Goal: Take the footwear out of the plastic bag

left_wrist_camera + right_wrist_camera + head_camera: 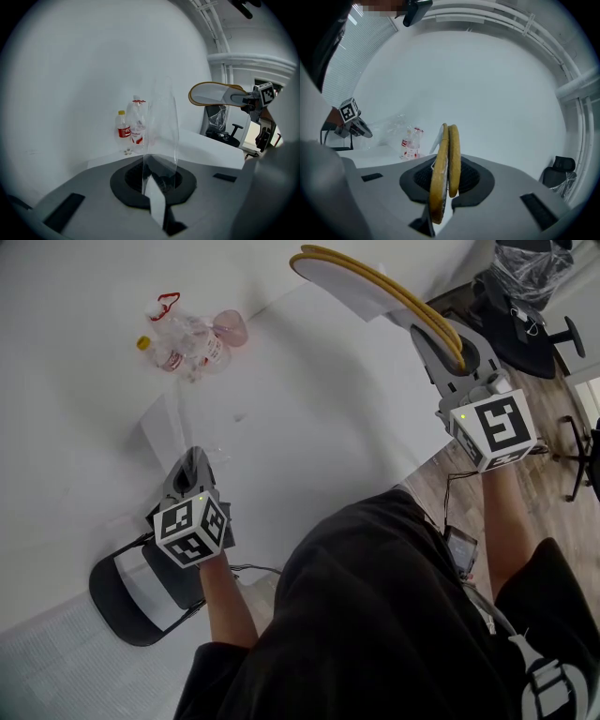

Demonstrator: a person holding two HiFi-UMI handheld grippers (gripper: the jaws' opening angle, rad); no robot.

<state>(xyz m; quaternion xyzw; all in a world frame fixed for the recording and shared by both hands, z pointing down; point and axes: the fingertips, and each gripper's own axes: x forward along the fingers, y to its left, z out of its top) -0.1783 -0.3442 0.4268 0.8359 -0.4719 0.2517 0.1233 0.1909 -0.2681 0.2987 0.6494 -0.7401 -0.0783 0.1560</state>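
The removal looks all but done. The right claw [445,187] is clenched on the slippers [446,164], a flat pair with yellow rims pressed sole to sole, gripped near one end and held up in the air. In the head view they jut out over the far part of the white surface [309,399], well apart from the bag [161,126]. The left claw [157,187] is clamped tight on that bag, a clear sheet rising upright from its jaws, with nothing visible inside it (the plastic is thin and see-through, so this is fairly sure). A cluster of bottles [187,348] stands farther back on the surface, clear of both claws. The step in hand seems to be carrying the slippers away from the bag. The next move probably calls for lowering the right claw until the pair lies flat on a bare patch of the surface, then letting go; the bag can be dropped beside it.
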